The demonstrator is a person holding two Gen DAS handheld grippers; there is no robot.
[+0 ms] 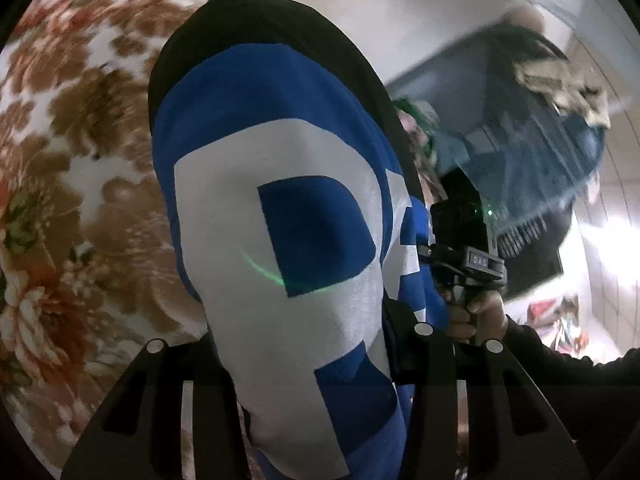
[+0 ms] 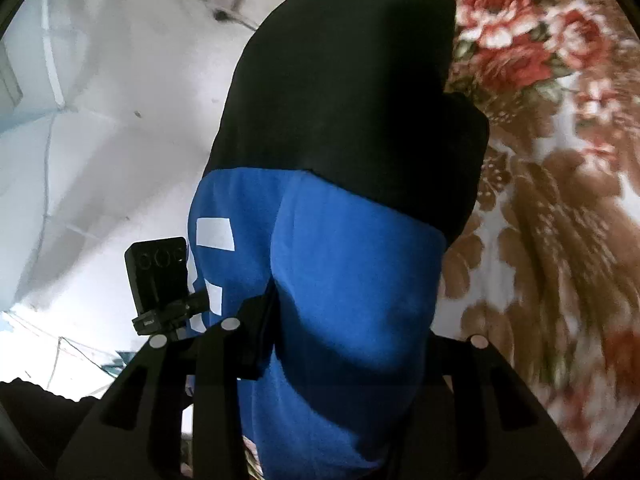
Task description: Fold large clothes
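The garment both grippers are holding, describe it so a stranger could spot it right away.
Above the floral blanket hangs one large garment, gripped by the left gripper and right gripper. Unlike the brown-and-red flowered fabric, it is royal blue with big white block lettering and a black section.

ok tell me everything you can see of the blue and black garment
The garment is soft, fleece-like fabric: a blue panel with large white block lettering, black cloth above it. It hangs lifted off the floral bedspread, bunched between the fingers of both claws, the left claw gripping the lettered side, the right claw the plain blue side. Its far end is hidden.
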